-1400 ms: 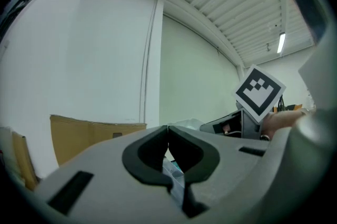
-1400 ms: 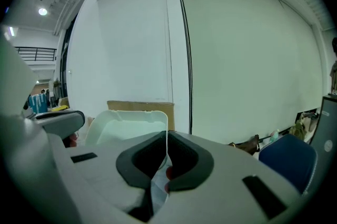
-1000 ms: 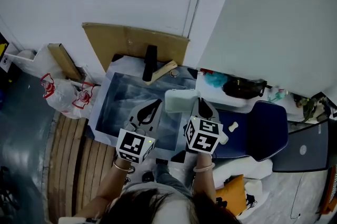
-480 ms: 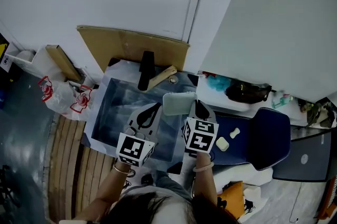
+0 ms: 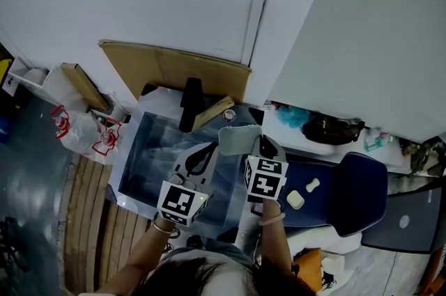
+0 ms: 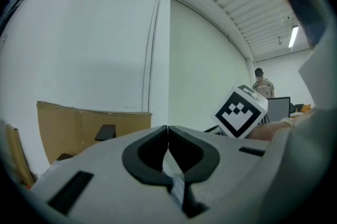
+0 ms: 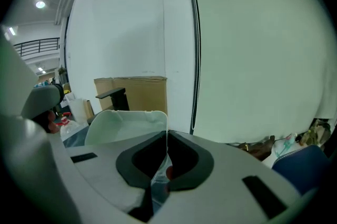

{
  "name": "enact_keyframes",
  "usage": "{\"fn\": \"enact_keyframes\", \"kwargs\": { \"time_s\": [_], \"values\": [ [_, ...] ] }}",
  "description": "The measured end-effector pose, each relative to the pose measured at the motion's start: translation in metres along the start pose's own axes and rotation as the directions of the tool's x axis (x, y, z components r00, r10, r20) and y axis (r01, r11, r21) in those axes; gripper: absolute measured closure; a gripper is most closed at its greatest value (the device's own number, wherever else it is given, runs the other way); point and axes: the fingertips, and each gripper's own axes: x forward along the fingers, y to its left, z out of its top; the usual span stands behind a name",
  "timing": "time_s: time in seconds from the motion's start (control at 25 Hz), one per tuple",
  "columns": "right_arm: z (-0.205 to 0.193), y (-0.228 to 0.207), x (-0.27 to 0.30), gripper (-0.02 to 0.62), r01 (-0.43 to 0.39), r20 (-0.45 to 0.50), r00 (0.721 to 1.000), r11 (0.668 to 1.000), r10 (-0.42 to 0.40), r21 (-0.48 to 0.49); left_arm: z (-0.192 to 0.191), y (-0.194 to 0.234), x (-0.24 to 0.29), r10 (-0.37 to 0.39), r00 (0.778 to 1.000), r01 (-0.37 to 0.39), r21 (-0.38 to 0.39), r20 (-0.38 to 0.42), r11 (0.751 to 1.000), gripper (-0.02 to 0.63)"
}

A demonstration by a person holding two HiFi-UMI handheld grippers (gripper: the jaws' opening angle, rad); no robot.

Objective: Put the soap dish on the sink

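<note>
Dim head view; bright, fisheye-warped gripper views.

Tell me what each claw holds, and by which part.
Right claw pinches the soap dish by one side edge; left claw is shut on nothing.

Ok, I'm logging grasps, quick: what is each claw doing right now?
Left claw: closed, holding nothing.
Right claw: closed on the edge of the soap dish.
</note>
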Motion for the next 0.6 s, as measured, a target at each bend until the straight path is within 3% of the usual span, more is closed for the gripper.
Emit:
{"fn": "enact_keyframes", "kwargs": {
  "time_s": [0.6],
  "values": [
    [-0.025,-0.019,0.063,0.568,0.004,-0.099,0.995,1.0,-0.007,-0.031,-0.021,0.011,0.037,-0.005,0.999,0.003,-0.042,-0.032,0.999,0.597]
  ]
}}
